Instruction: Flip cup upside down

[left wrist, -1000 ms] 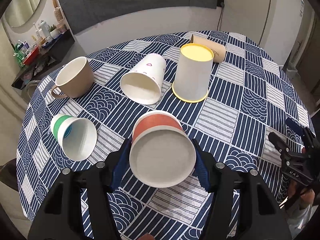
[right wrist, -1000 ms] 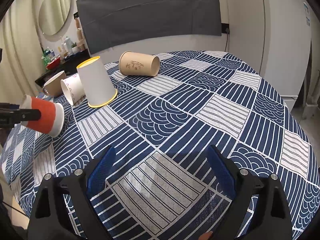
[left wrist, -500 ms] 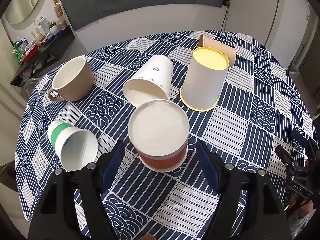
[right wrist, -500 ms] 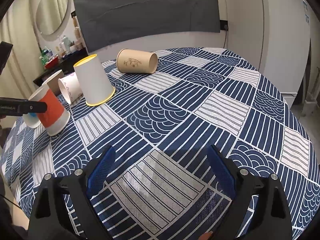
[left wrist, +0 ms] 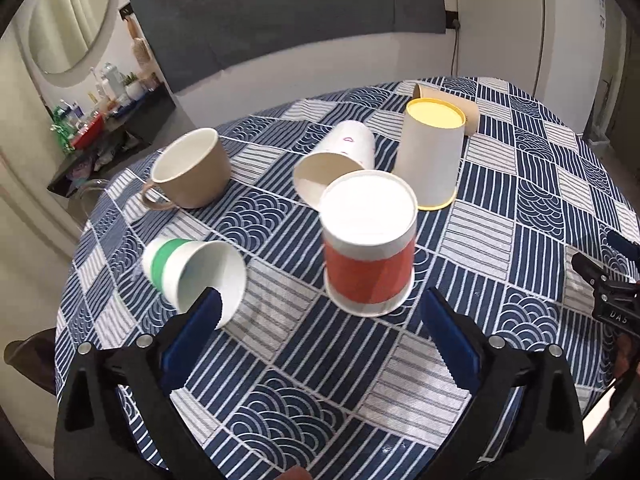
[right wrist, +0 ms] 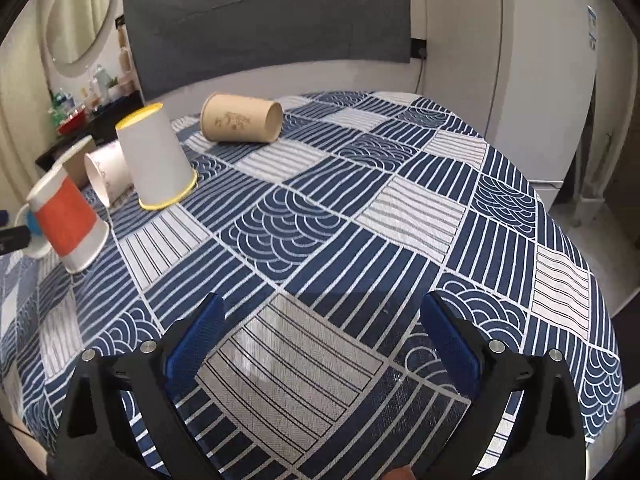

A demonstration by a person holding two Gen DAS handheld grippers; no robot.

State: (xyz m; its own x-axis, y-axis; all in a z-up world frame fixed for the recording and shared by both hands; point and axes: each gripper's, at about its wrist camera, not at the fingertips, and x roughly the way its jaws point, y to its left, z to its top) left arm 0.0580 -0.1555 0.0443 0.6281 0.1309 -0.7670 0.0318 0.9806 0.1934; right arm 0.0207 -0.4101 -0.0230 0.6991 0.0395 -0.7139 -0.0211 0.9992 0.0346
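The orange-and-white paper cup (left wrist: 370,244) stands upside down on the patterned tablecloth (left wrist: 520,216), base up; it also shows at the left of the right wrist view (right wrist: 66,220). My left gripper (left wrist: 320,344) is open and empty, just behind the cup, fingers apart and clear of it. My right gripper (right wrist: 320,344) is open and empty over the tablecloth (right wrist: 360,200) near its front edge.
A yellow-rimmed white cup (left wrist: 432,156) stands upside down. A white cup with hearts (left wrist: 340,160), a green-banded cup (left wrist: 196,276) and a brown paper cup (right wrist: 240,124) lie on their sides. A beige mug (left wrist: 192,176) stands upright at the left.
My left gripper turned the orange cup base-up, set it on the cloth, opened and drew back from it. The right gripper stayed nearly still.
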